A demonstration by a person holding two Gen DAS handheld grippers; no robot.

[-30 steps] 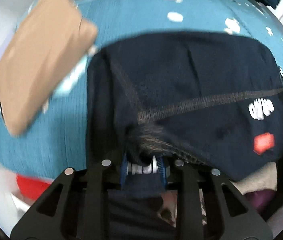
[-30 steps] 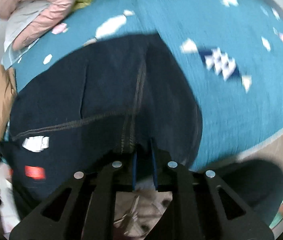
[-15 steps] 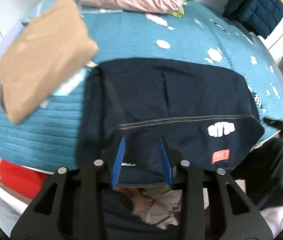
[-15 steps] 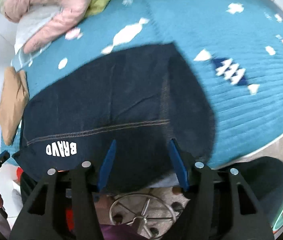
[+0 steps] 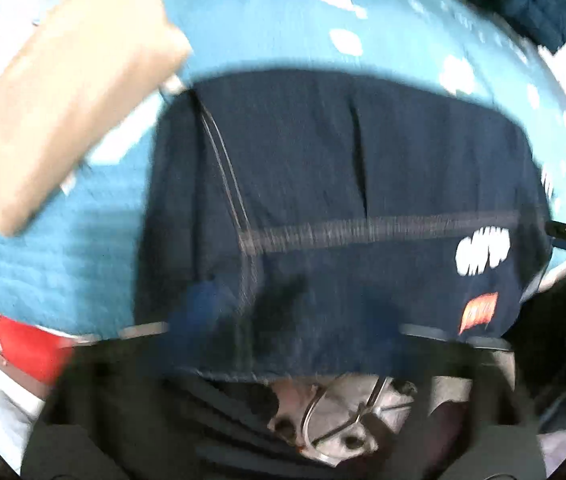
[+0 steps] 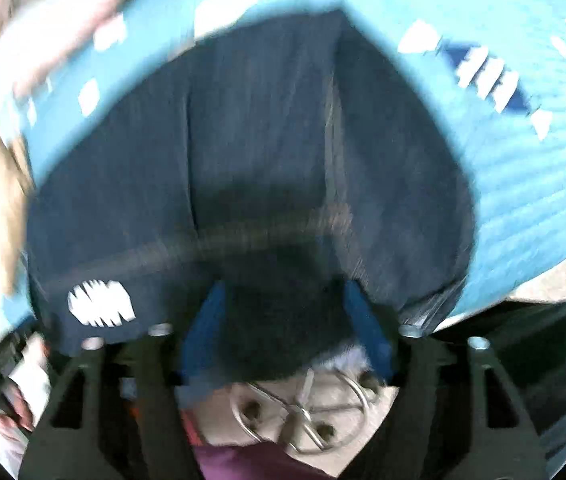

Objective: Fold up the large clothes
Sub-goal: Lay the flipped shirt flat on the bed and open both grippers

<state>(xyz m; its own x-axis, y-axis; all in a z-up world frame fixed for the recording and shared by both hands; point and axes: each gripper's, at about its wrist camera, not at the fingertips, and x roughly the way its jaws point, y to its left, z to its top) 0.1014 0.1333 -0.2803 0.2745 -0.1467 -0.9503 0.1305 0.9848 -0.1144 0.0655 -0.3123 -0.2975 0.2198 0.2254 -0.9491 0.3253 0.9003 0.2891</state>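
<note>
Both grippers have let go of the dark navy garment [image 5: 343, 184] since a second ago, when each pinched its near hem. Now the left gripper [image 5: 283, 320] has its jaws opening wide, its blue pads blurred over the cloth without pressing it. On the right gripper [image 6: 287, 332] the jaws are opening too, with the hem edge lying loose between the blue fingers [image 6: 367, 328]. Outward, the garment lies folded flat at the centre of both views on the teal bedspread [image 5: 267, 24] (its white lettering [image 5: 483, 254] shows lower right in the left view). A tan folded piece [image 5: 75, 92] sits upper left, just beside the garment's corner.
</note>
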